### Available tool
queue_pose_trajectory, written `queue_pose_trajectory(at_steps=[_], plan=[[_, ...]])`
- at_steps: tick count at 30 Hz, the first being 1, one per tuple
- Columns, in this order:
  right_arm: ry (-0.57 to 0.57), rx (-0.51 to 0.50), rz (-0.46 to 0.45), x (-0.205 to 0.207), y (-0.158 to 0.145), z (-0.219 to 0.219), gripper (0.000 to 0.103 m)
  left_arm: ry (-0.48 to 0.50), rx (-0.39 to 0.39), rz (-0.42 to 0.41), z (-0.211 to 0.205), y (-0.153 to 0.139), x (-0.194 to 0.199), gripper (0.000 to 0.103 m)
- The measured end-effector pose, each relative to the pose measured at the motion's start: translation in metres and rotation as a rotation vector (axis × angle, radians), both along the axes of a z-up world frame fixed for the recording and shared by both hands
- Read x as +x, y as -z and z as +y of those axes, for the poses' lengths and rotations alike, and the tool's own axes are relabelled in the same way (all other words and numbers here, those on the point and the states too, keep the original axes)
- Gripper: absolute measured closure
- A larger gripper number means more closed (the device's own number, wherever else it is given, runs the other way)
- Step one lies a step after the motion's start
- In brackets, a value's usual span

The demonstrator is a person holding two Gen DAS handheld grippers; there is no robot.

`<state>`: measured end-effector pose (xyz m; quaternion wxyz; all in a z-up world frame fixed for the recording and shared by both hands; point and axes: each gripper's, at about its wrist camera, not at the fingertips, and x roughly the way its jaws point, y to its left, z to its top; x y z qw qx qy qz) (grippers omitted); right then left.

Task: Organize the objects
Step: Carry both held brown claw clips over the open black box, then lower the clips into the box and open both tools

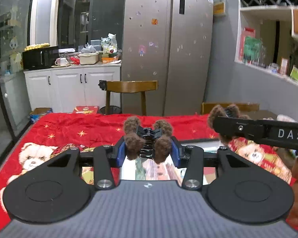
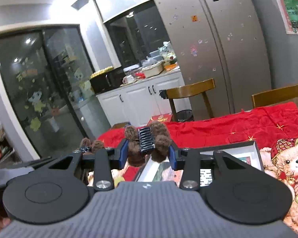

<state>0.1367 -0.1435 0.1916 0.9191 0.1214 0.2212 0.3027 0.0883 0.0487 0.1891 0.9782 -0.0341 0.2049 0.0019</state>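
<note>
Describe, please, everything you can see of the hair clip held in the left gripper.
The hair clip is a black plastic claw clip with a coiled spring at its hinge and four brown fuzzy pom-pom tips, two above and two below. It sits between the blue pads of the left gripper, which press on its lower furry ends and hold it lifted above the red blanket, with a mirror-like tray beneath. Its hinge faces the camera; nothing else touches it.

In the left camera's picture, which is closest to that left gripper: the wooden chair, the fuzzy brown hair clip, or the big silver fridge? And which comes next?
1. Fuzzy brown hair clip: held right in the left gripper jaws.
2. Wooden chair: past the red blanket's far edge, slightly left.
3. Silver fridge: behind the chair, against the back wall.
</note>
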Motion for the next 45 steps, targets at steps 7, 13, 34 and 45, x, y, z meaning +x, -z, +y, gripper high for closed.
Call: queue_pose_trajectory(at_steps=[7,13,34,45], plan=[[0.031,0.011,0.065,0.02,0.017,0.01,0.058,0.01,-0.039,0.024,0.018,0.014,0.027,0.052],[0.052,-0.01,0.13,0.039,0.054,0.017,0.058,0.06,-0.096,0.064,0.025,0.056,0.049,0.052],[-0.01,-0.16,0.356,0.086,0.141,0.033,0.058,0.111,-0.026,0.32,0.014,0.148,0.102,0.052],[-0.032,-0.177,0.451,0.085,0.143,0.039,0.058,0.129,-0.013,0.409,0.01,0.155,0.106,0.052]])
